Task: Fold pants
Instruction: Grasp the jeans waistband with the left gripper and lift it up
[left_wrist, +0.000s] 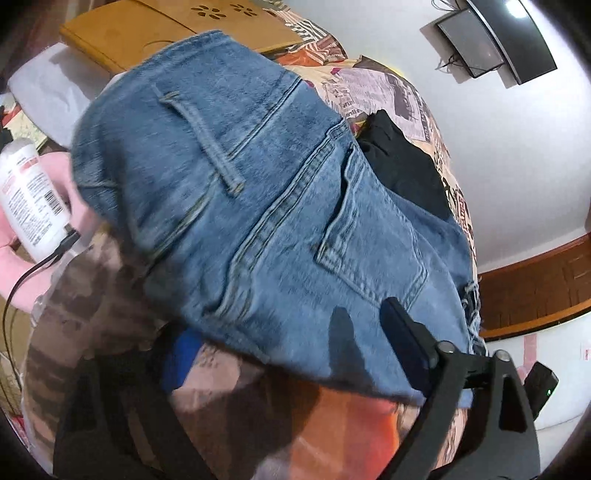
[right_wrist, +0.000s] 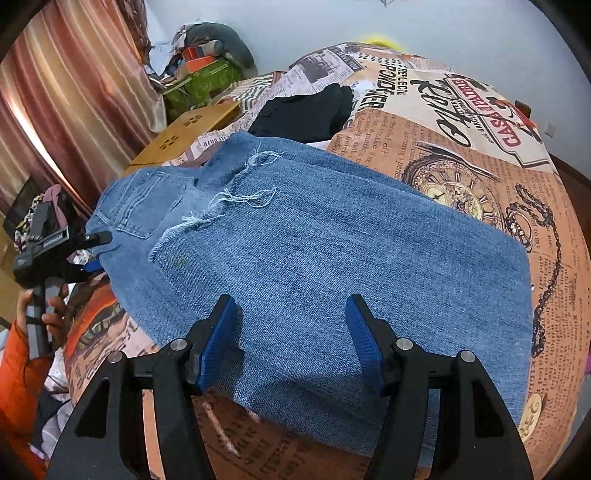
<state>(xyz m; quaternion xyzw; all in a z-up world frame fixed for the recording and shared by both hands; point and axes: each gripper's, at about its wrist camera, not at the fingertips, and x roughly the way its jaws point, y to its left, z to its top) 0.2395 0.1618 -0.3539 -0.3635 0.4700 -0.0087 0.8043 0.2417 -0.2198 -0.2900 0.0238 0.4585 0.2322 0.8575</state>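
Blue jeans lie folded on a newspaper-print bedspread, with the frayed leg hems resting on the seat. In the left wrist view the waistband end shows a back pocket and a belt loop. My left gripper is open wide at the jeans' near edge, its left finger blurred; it also shows as the left gripper beside the waist end, held by a person's hand. Straddling the near fold, my right gripper is open, the denim lying flat between its blue pads.
A black garment lies on the bed beyond the jeans. A wooden board with flower cut-outs sits at the far left edge. A white bottle, pink cloth and a black cable lie left of the waistband. Curtains hang at left.
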